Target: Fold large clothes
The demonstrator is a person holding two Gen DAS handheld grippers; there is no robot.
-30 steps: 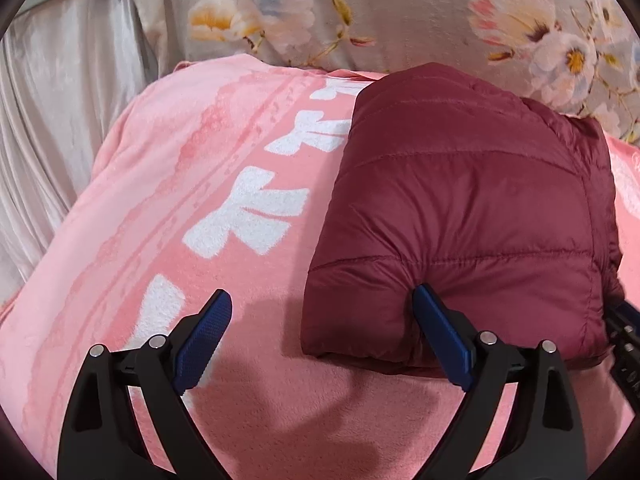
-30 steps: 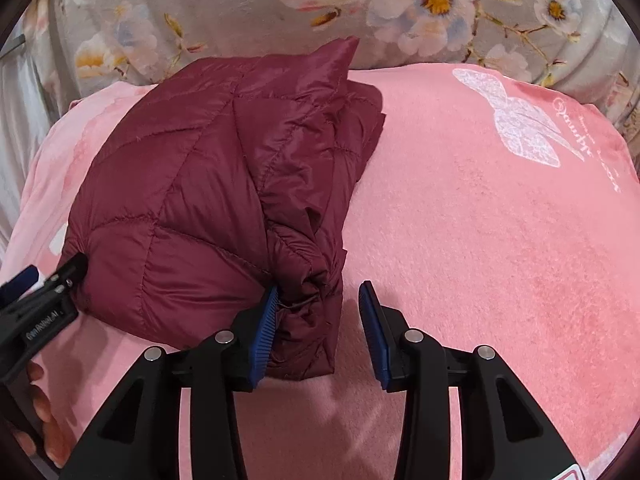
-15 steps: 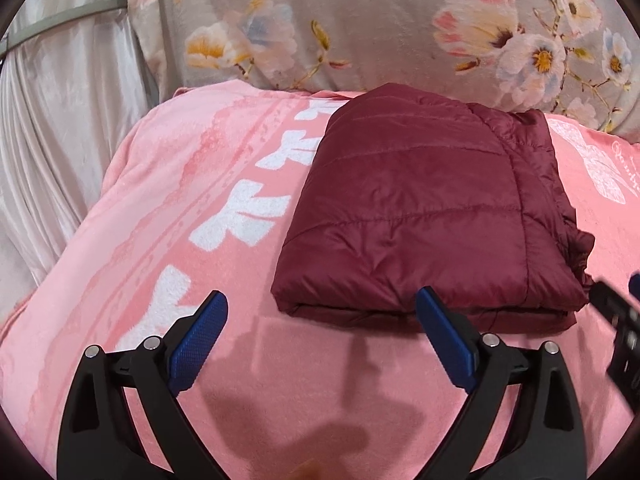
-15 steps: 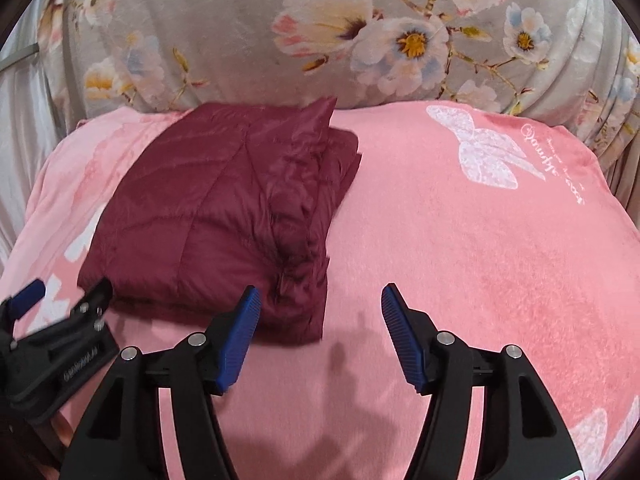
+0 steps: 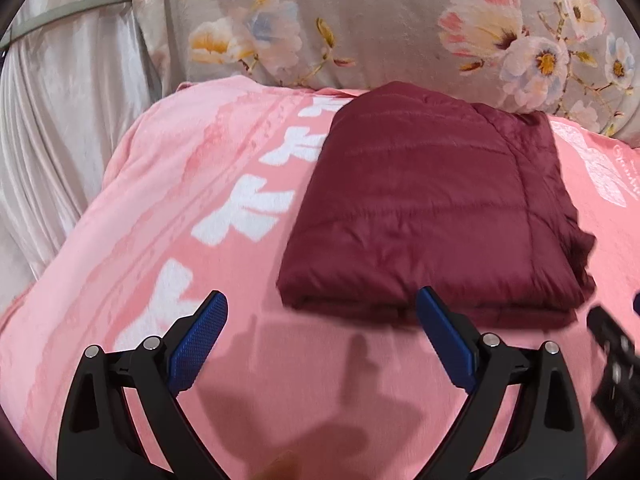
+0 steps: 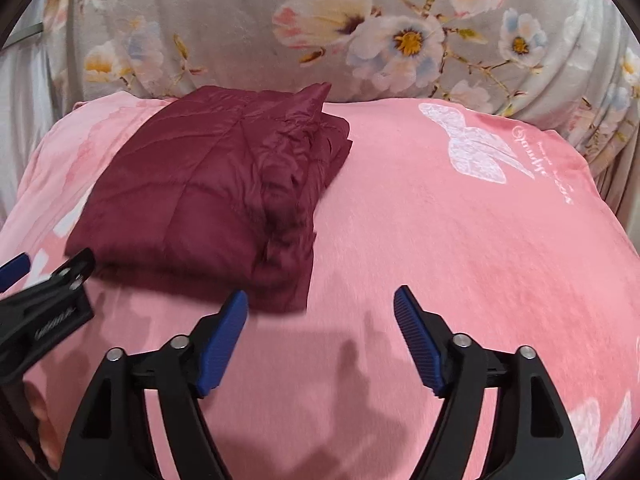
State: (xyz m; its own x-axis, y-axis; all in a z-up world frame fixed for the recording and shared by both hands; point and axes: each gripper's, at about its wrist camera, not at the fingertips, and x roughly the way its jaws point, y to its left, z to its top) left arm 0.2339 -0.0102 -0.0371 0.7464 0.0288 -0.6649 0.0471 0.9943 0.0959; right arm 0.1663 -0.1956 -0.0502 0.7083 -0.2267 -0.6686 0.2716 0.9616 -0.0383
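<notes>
Fleecy pink blanket (image 5: 120,240) | quilted maroon jacket (image 5: 420,208) folded square | left tool (image 5: 322,312) wide, empty | right tool (image 6: 320,306) opening, empty

Quilted, faintly shiny jacket (image 5: 432,208), fleecy matt blanket (image 5: 160,208)

Colour record for your check:

- Jacket (image 5: 432,216): uniform dark maroon, quilted in stitched panels, slight sheen. Same tone on the creased side edge you see in the right wrist view (image 6: 208,196).
- Blanket (image 5: 168,208) under it: salmon pink with paler pink streaks and blocky white shapes along one band; in the right wrist view (image 6: 460,248), a white butterfly-like print with fine white script beside it.
- Cover behind (image 5: 380,28): grey-beige, with pink-and-cream flowers, pale blue-white blossoms with yellow centres, thin brown stems.
- Curtain (image 5: 52,120) at left: pale silvery white, glossy.
- Your left claw (image 5: 322,312) and right claw (image 6: 320,312): black frames, blue textured pads, silver pins.
</notes>
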